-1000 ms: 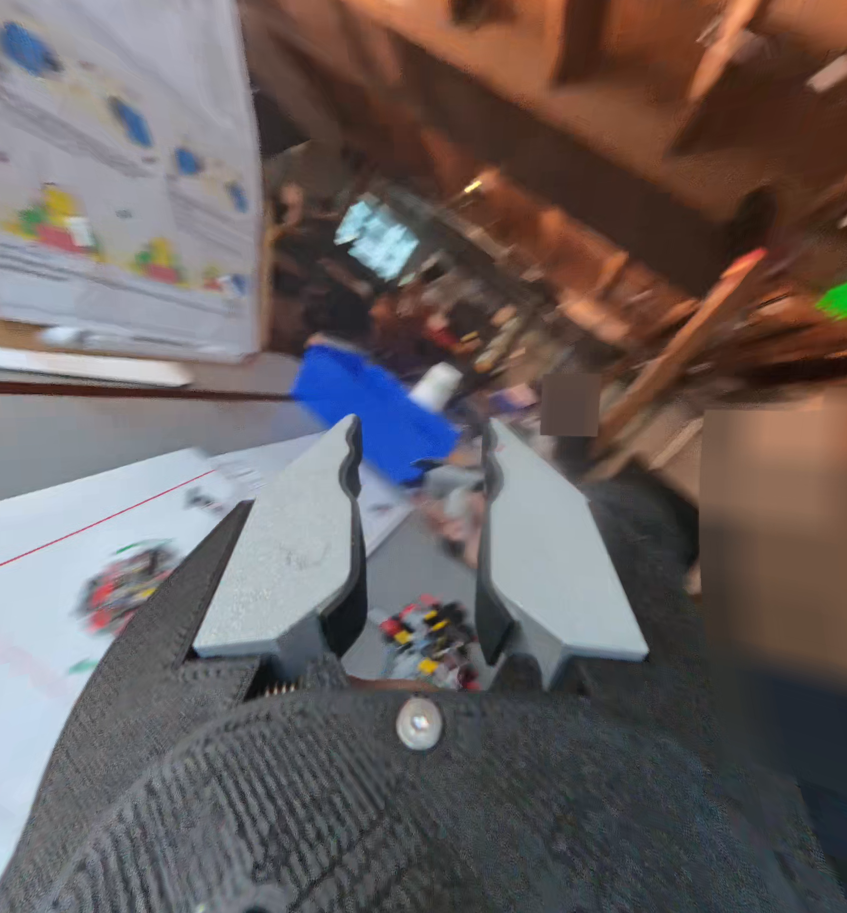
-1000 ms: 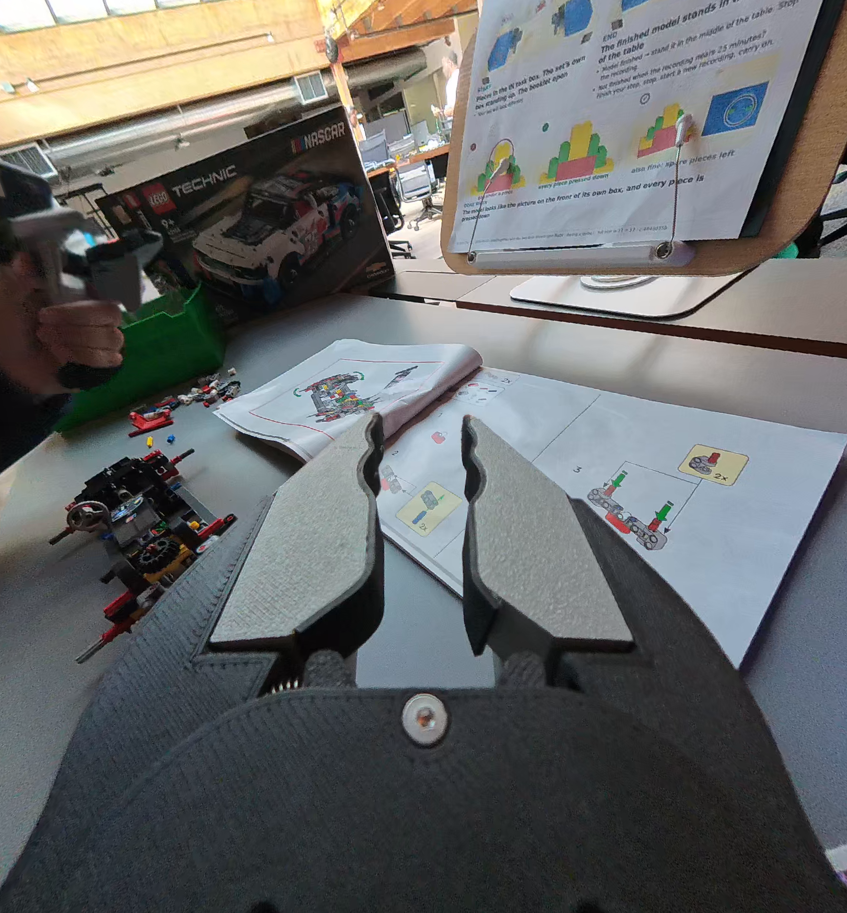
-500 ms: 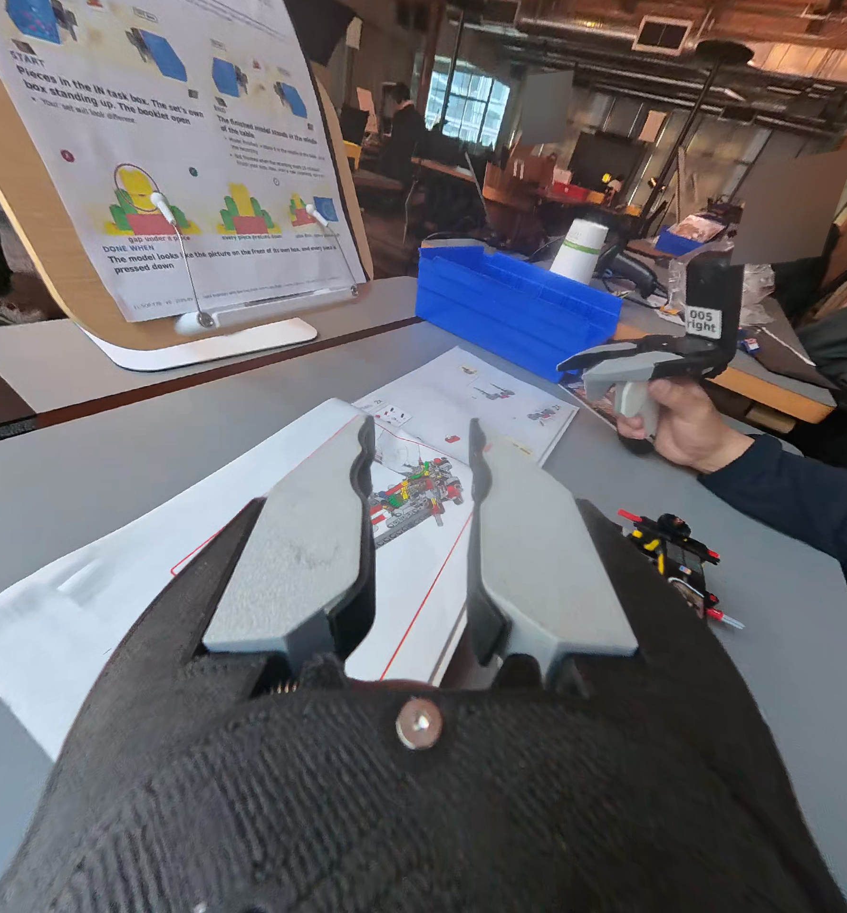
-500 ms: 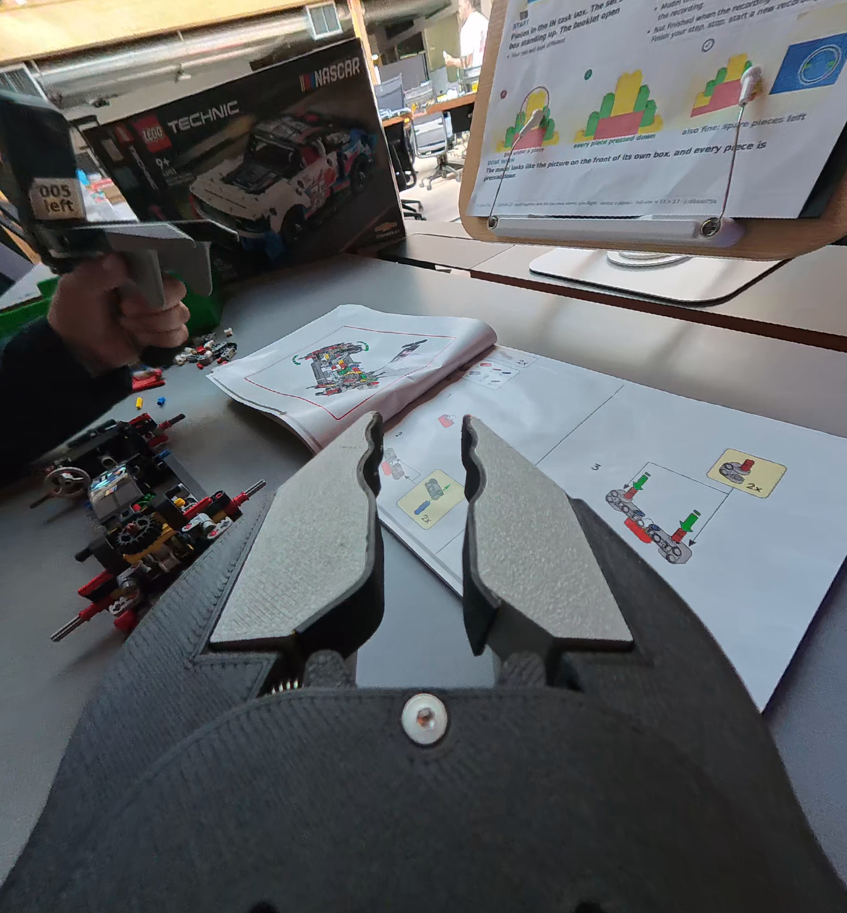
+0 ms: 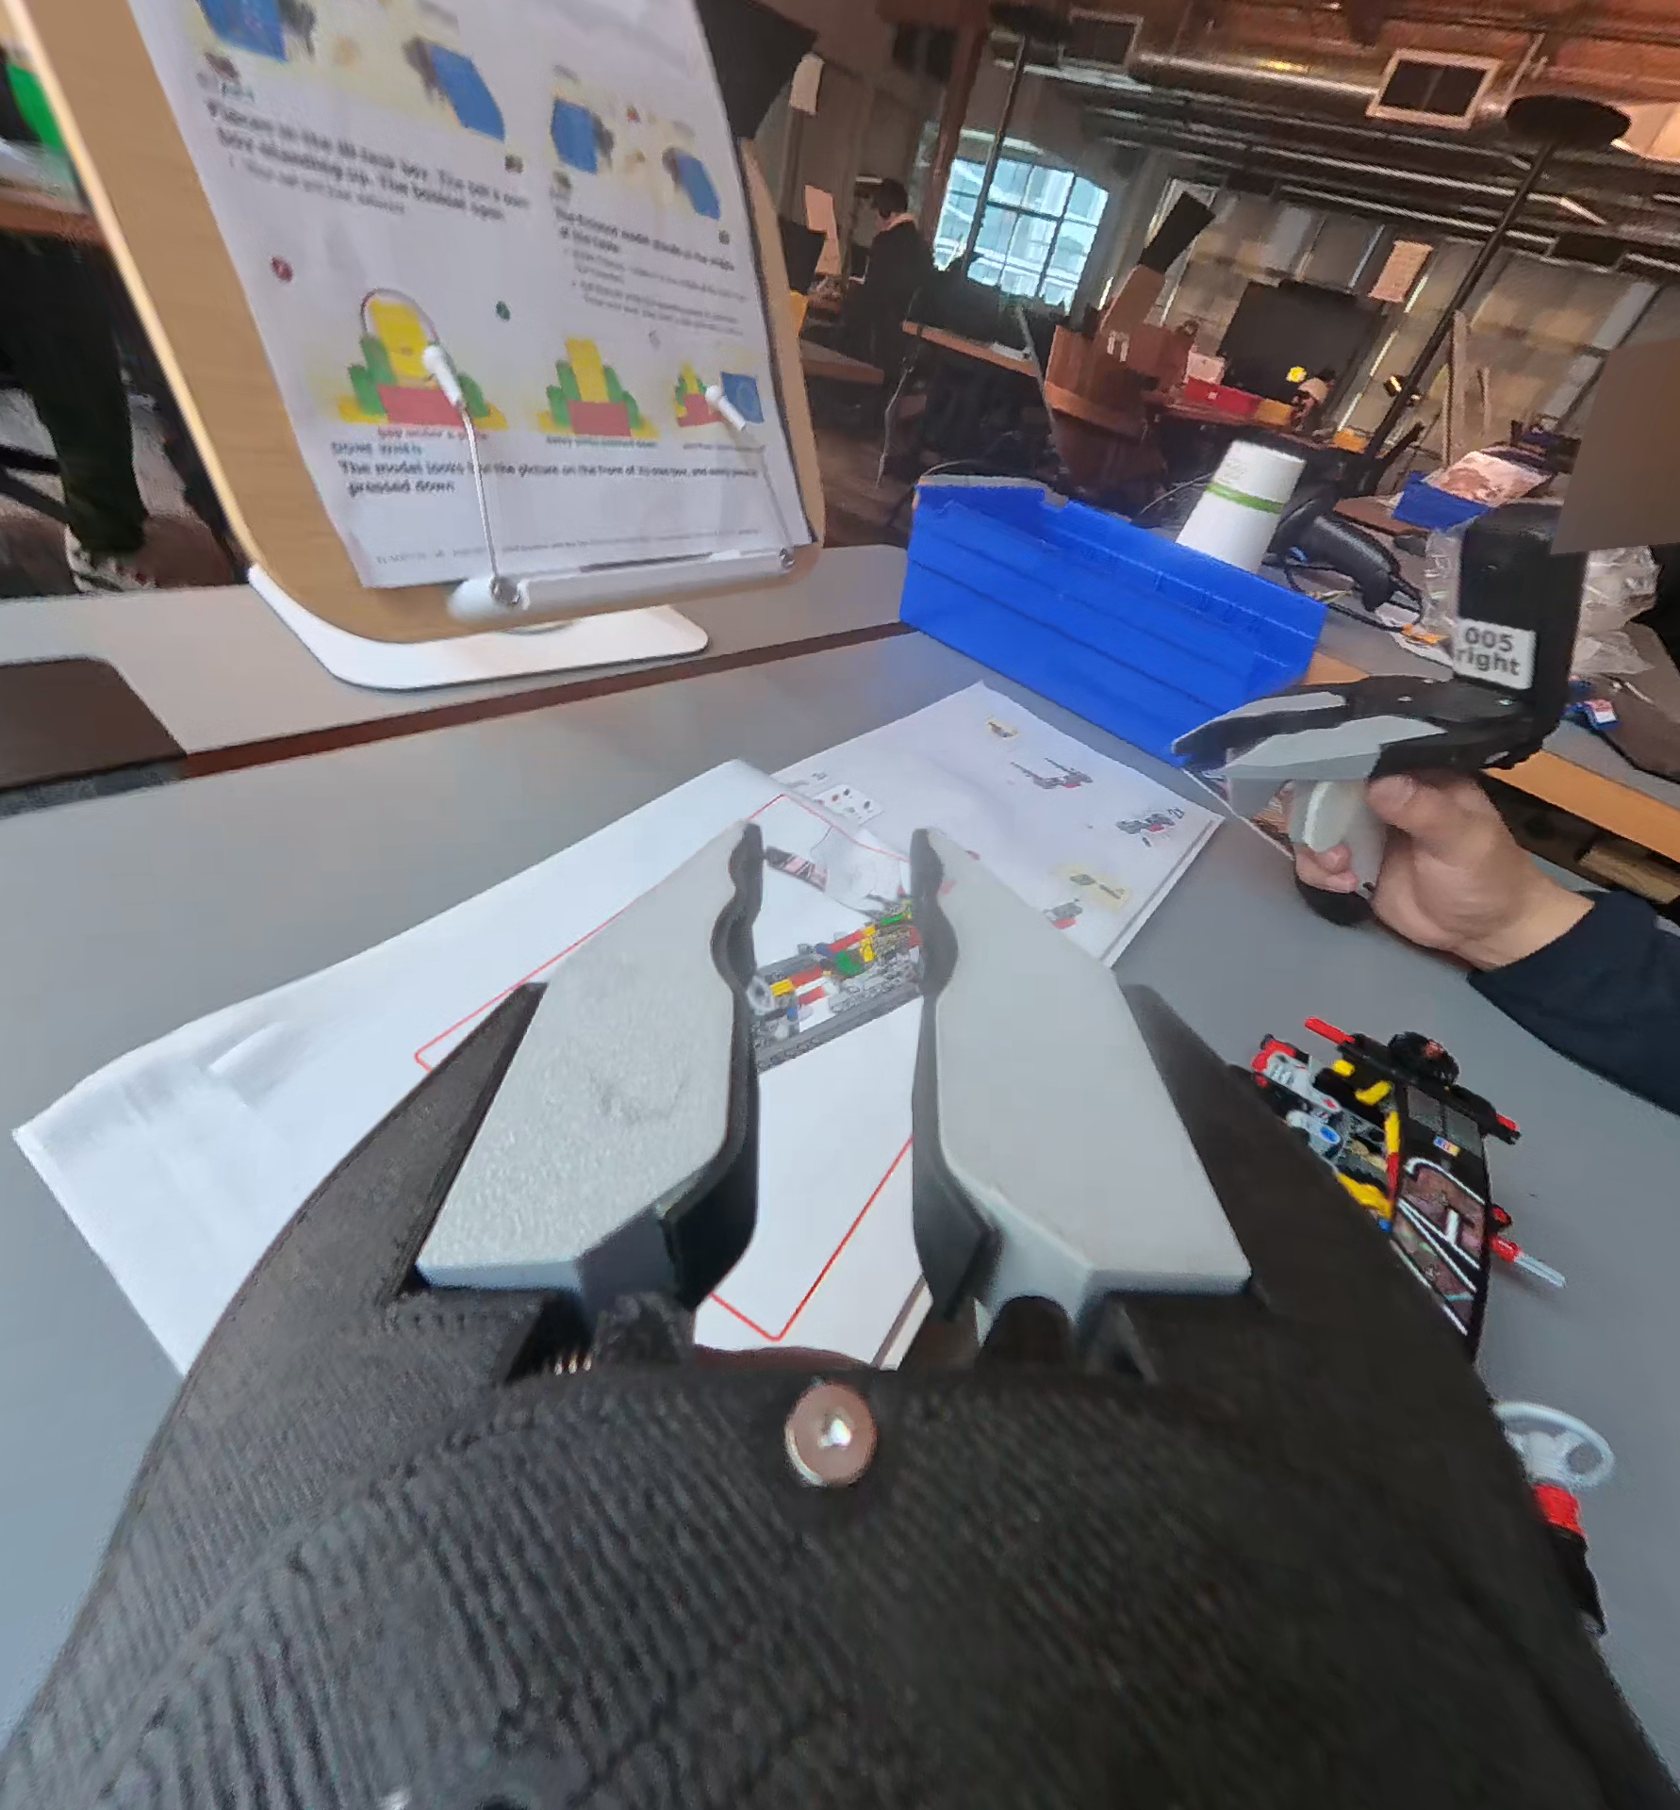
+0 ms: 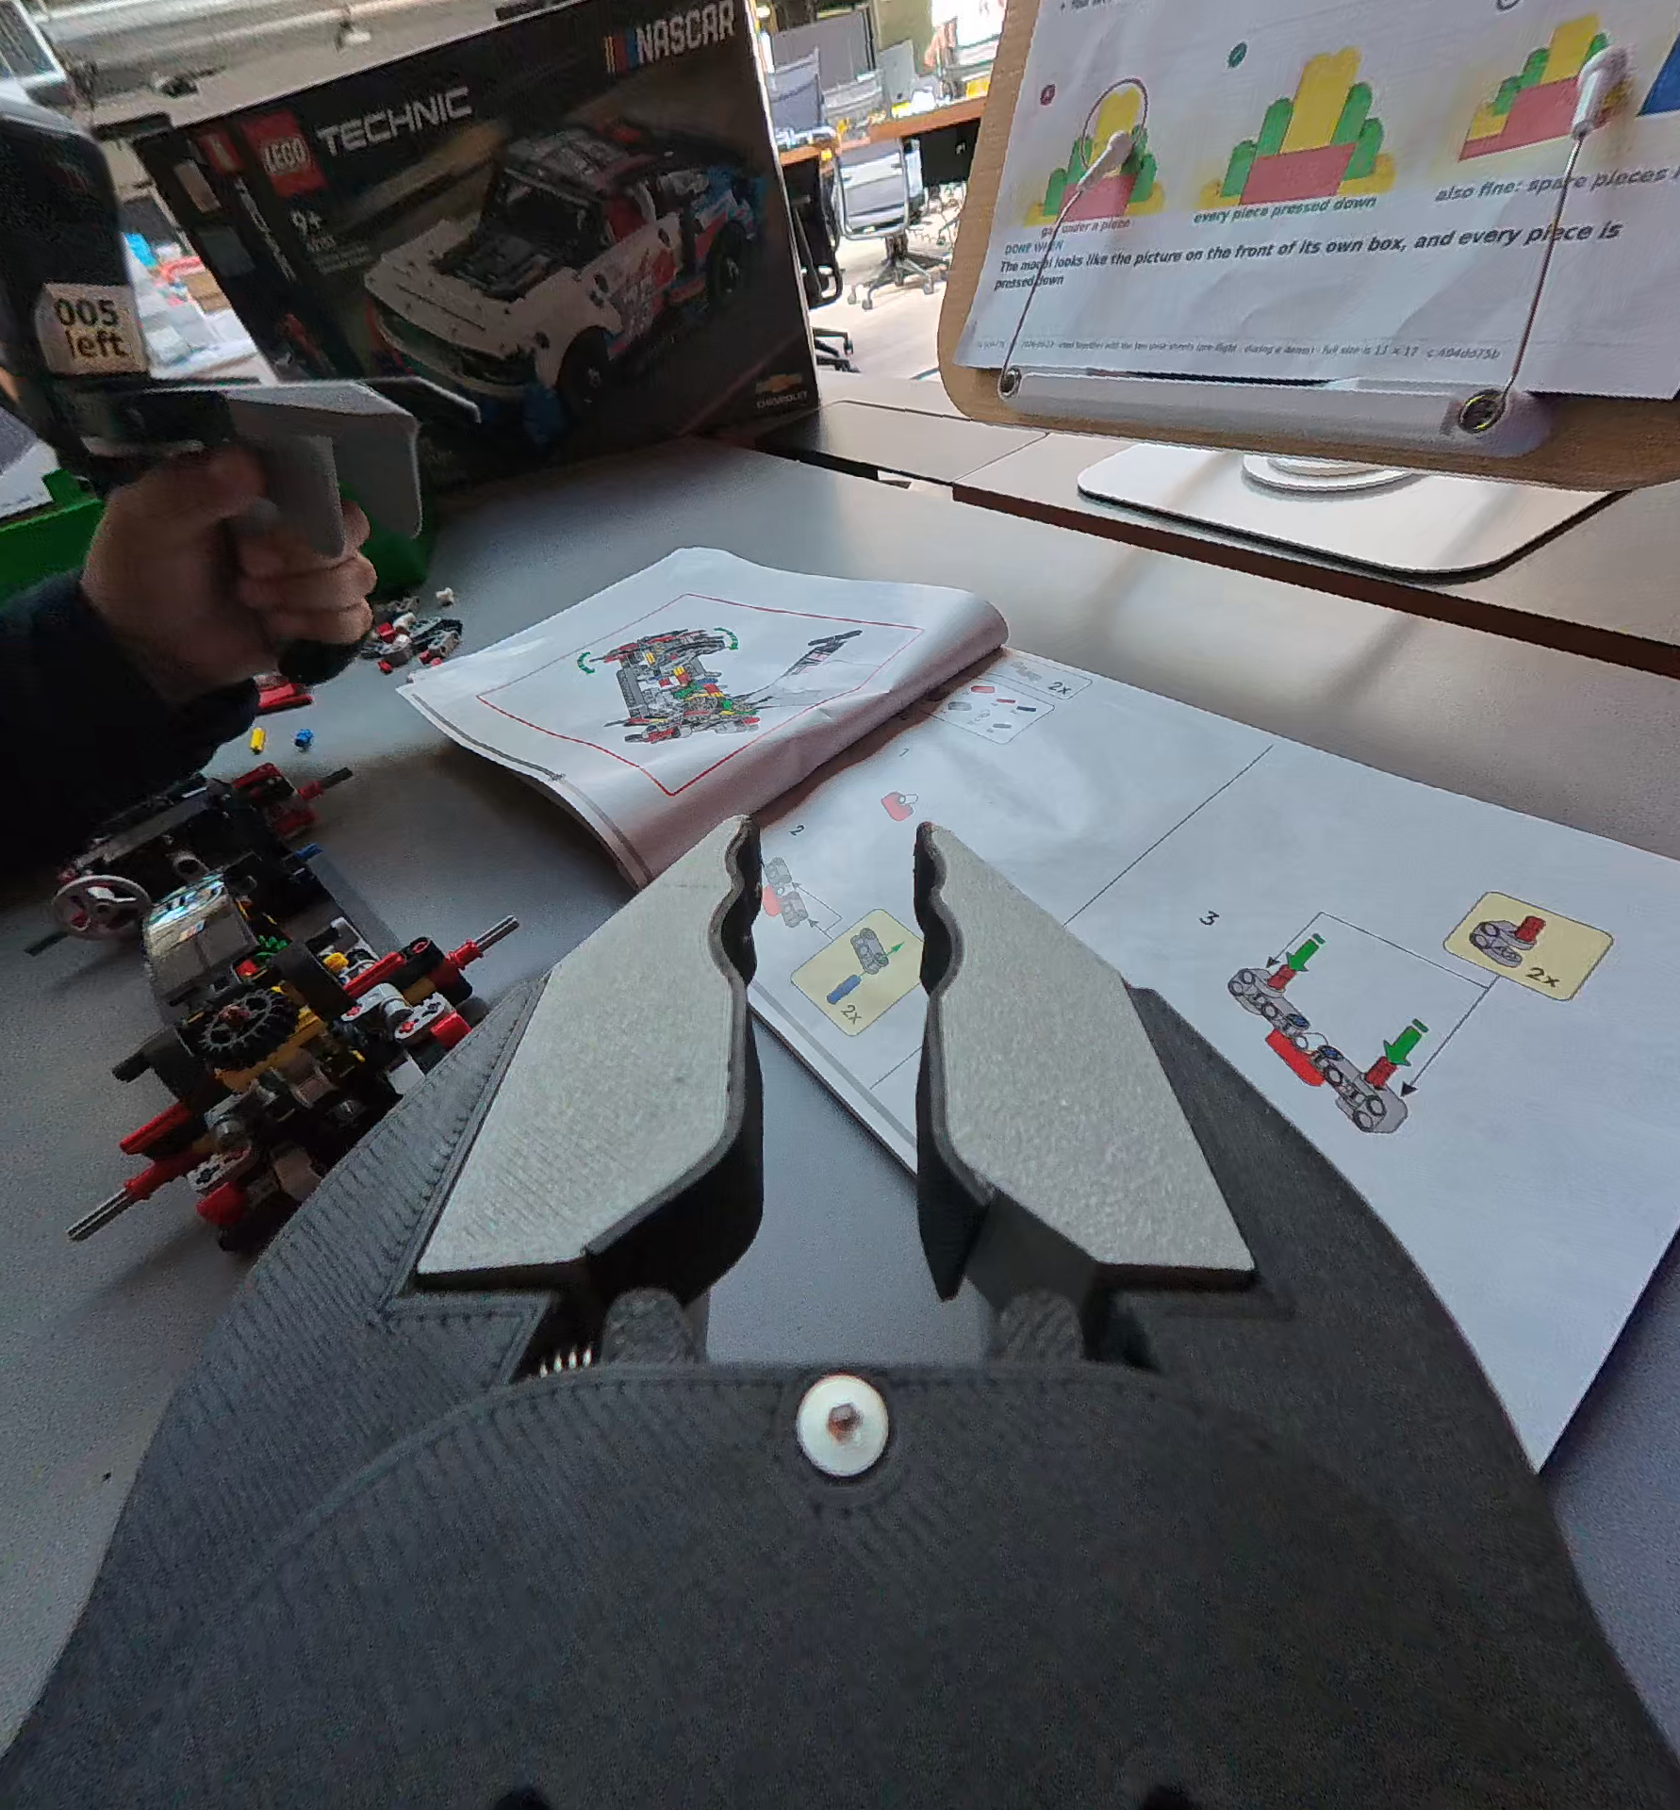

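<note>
Daylight from the far window [image 5: 1022, 245] lights the grey table [image 5: 278, 881] evenly with soft shadows under the open booklet [image 6: 719, 676], while the sheet on the stand [image 5: 483, 294] near the window is motion-blurred and straight edges bow toward each frame's border.

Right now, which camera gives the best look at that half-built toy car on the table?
The right wrist view: the half-built car lies in plain sight, with its gear, red axles and steering wheel sharp. In the left wrist view the same car sits partly behind the gripper body and looks blurrier.
</note>
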### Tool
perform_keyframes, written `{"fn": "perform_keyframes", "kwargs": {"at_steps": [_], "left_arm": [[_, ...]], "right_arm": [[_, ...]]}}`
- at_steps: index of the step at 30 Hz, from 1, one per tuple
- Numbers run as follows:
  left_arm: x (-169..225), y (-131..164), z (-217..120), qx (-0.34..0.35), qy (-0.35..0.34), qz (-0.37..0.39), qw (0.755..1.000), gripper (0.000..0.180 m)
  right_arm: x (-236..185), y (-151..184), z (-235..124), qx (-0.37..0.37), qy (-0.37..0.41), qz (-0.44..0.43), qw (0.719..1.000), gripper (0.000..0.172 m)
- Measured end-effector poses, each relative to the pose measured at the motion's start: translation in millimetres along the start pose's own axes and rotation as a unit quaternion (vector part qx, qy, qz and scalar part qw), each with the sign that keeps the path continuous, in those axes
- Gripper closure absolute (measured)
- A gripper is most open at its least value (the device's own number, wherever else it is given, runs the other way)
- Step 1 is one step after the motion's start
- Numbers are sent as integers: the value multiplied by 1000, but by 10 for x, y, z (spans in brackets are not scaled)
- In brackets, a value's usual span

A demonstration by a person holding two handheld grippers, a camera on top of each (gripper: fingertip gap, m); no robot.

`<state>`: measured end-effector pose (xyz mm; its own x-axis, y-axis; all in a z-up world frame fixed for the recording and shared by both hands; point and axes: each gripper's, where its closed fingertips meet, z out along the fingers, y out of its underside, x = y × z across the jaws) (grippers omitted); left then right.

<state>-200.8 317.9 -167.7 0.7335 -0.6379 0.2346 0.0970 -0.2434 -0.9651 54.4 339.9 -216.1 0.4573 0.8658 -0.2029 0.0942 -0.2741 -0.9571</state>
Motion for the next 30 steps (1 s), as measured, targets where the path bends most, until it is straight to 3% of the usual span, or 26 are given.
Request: {"fn": "perform_keyframes", "kwargs": {"at_steps": [9, 21, 30], "left_arm": [[-197, 109, -15, -23, -36, -44, 998, 155], [-235, 135, -7, -30, -66, -6, 997, 156], [-419, 113, -111, -54, -127, 32, 990, 156]], "right_arm": [[31, -10, -24, 6, 5, 11, 1000, 144], [-30, 25, 21, -8, -4, -2, 1000, 144], [-105, 41, 45, -9, -15, 1, 1000, 143]]}}
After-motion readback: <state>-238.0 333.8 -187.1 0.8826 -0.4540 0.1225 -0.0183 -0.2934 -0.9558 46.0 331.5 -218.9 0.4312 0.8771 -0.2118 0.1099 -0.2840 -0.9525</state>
